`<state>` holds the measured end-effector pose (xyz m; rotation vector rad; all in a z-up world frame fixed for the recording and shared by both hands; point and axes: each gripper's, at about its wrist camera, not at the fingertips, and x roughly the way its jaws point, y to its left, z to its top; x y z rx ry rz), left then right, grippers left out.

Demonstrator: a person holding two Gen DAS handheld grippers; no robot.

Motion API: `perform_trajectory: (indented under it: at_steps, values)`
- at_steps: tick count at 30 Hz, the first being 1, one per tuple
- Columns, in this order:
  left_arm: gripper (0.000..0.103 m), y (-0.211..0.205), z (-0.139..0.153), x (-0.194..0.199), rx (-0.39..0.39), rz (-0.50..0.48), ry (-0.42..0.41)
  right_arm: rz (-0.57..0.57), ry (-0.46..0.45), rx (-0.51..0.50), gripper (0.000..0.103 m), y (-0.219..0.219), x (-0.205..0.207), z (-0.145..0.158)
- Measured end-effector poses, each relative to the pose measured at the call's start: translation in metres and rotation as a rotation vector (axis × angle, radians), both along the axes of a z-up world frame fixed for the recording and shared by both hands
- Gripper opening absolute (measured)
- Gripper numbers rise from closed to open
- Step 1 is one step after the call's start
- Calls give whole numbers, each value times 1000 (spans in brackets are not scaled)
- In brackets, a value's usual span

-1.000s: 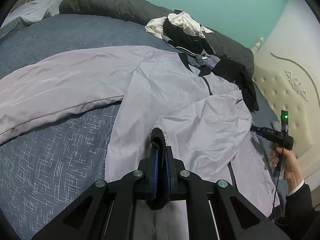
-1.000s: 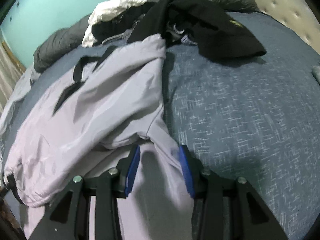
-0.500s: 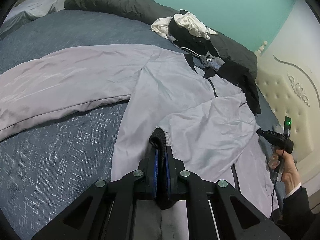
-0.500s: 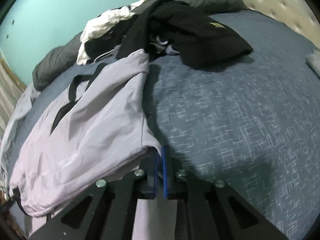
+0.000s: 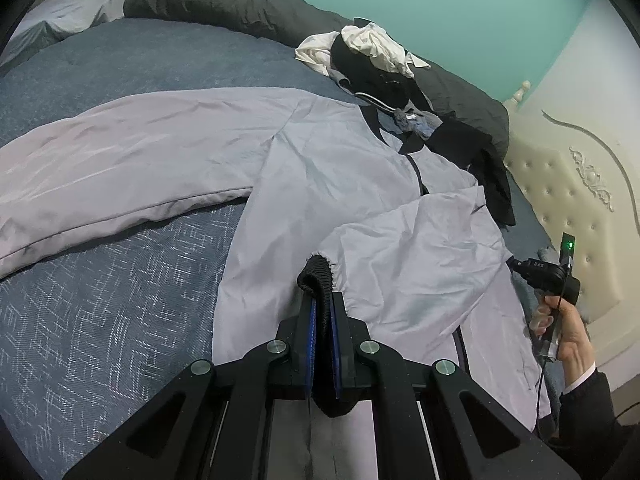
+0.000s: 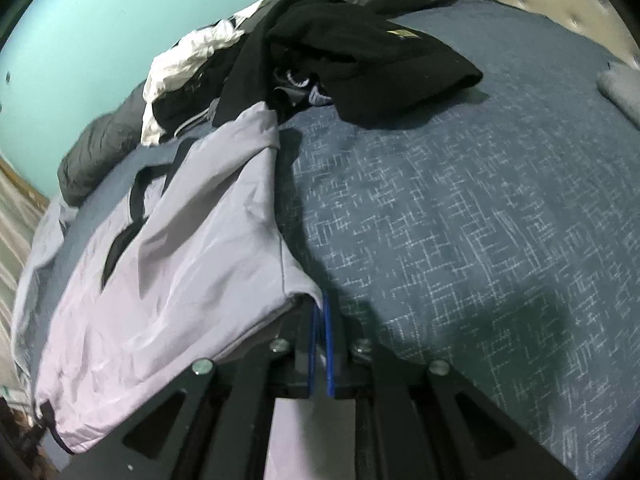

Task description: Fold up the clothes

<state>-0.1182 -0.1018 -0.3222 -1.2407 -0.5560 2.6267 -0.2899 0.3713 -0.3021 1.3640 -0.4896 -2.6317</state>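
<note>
Big dark-blue patterned bedspread (image 5: 120,312) carries the pale lilac-grey thin zip jacket (image 5: 328,168), spread flat w/ one sleeve out at 9 o'clock. Left gripper (image 5: 322,312) is clamped on the jacket's black ribbed cuff (image 5: 316,276). Right gripper (image 6: 320,320) is nipped shut on the jacket's side edge at the fold. Lift both evenly & carry across, keeping cloth taut. Mind the black-and-white clothes heap (image 6: 320,48) at 12 o'clock.

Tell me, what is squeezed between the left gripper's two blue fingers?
In the left wrist view, the black ribbed cuff of the grey jacket is pinched in the left gripper.
</note>
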Motion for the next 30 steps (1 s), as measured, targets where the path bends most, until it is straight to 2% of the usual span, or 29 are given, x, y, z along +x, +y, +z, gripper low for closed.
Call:
perform_trajectory:
  at_steps: [5,8,21,23,25,26,30]
  values:
    - [8,-4,11,4,-12,25,20,-14,-34,-60,3,5,-2,-9]
    - [9,-10,12,5,-16,48,22,-15,-40,-59,3,3,-2,-11]
    - [13,-16,-13,-12,-8,72,-50,-18,-44,-61,3,1,-3,-12]
    - [18,-19,-13,-11,-17,86,-55,-18,-44,-63,3,2,-4,-12]
    - [35,-22,-11,-9,-31,102,-47,-19,-45,-63,3,2,-4,-12]
    - [39,-23,-11,-9,-31,105,-47,-19,-44,-62,3,1,-4,-12]
    - [39,-21,-17,-13,-33,83,-66,-18,-45,-63,3,1,-3,-12]
